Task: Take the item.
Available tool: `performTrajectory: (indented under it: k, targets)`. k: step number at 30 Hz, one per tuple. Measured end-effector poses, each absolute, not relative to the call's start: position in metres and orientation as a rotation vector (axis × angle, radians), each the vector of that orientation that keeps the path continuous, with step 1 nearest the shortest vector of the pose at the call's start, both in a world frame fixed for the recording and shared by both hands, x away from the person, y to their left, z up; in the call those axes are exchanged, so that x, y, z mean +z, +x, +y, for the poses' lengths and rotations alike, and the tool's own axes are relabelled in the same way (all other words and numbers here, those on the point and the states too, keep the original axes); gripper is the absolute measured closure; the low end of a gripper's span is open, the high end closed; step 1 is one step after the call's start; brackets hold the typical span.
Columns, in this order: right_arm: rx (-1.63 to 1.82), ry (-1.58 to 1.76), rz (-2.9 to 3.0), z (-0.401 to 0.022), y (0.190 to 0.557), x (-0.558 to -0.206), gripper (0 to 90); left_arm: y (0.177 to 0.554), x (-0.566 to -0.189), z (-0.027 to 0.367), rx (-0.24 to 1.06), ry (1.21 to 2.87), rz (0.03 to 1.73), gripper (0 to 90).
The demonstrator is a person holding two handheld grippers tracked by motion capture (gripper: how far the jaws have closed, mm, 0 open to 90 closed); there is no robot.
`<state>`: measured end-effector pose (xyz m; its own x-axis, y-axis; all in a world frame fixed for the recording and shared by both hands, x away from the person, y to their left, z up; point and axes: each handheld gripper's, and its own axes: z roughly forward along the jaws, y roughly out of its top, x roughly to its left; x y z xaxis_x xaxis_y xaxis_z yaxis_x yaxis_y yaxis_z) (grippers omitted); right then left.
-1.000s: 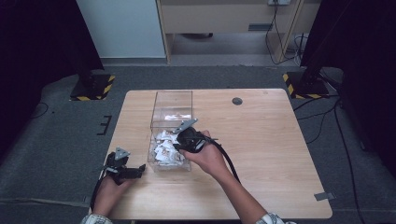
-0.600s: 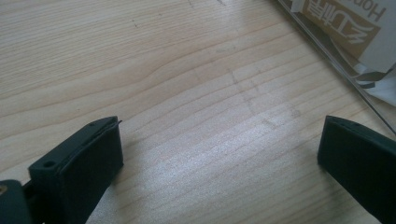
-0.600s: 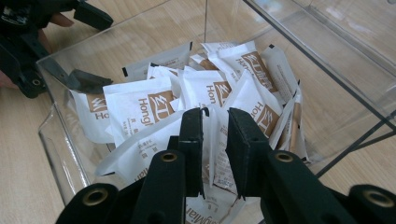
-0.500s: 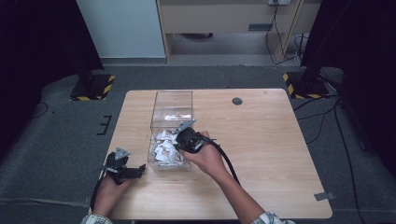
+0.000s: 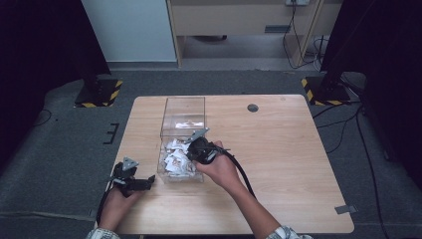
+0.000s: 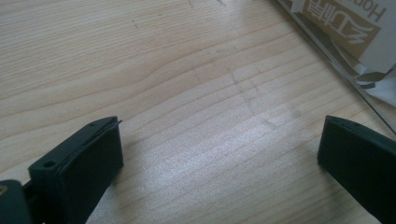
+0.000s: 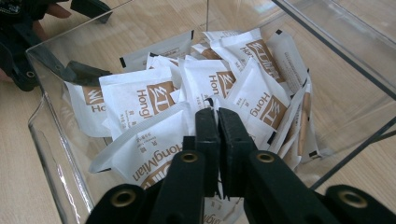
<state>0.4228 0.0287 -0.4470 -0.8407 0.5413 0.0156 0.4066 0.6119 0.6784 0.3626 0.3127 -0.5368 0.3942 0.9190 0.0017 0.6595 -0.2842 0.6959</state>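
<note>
A clear plastic box point(image 5: 183, 100) stands on the wooden table point(image 5: 278, 149) and holds several white sachets point(image 5: 175, 160) with brown labels. My right gripper point(image 5: 191, 148) reaches down into the box; its jaws have just been closing. In the right gripper view they stand together point(image 7: 215, 111), with the corner of a white sachet point(image 7: 140, 149) pinched at their tips. My left gripper point(image 5: 145, 181) rests on the table just left of the box's near corner. Its jaws point(image 6: 219, 135) are wide open over bare wood, and the box wall point(image 6: 336, 56) lies to their right.
A dark round hole point(image 5: 253, 107) sits in the table's far right part. Bare wood point(image 5: 288, 169) stretches to the right of the box. Beyond the table's far edge stand a white cabinet point(image 5: 129, 30) and black stands with striped feet point(image 5: 97, 92).
Both hands stay where they were. The right gripper stays dipped in the box, and no other shift shows from above.
</note>
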Motion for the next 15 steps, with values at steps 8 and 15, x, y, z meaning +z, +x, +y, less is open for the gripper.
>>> performTrajectory:
  k: [8,15]
  targets:
    - [1.063,0.807,2.641,0.025,0.424,-0.443,90.0,0.363,-0.537,0.312,0.548,2.04,1.349,0.0]
    - [1.11,0.809,2.625,0.021,0.423,-0.432,90.0,0.363,-0.537,0.312,0.548,2.039,1.349,0.0]
